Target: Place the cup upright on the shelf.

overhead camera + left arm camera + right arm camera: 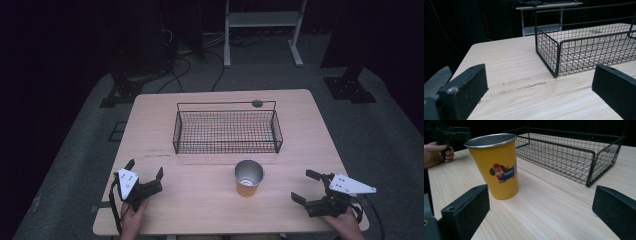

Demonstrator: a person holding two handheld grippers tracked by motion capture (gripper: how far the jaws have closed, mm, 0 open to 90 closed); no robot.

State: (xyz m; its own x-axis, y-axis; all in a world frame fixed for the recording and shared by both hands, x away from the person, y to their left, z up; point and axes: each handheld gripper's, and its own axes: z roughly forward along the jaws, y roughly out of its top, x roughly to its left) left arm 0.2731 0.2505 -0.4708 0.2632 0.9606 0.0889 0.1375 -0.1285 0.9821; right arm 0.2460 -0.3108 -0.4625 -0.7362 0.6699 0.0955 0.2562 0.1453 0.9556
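A yellow metal cup (pixel 248 178) with a cartoon dog print stands upright on the wooden table (pixel 200 205), just in front of a black wire basket (pixel 227 127). In the right gripper view the cup (pixel 496 165) is close ahead, left of centre. My right gripper (pixel 306 185) rests open at the table's front right, a short way right of the cup. My left gripper (pixel 145 168) is open at the front left, pointing toward the basket (pixel 584 47). Neither holds anything.
The basket (pixel 574 152) has nothing in it and sits mid-table. A grey round cap (pixel 257 103) is set in the tabletop behind it. Beyond the table are a white frame (pixel 262 25) and cables on a dark floor.
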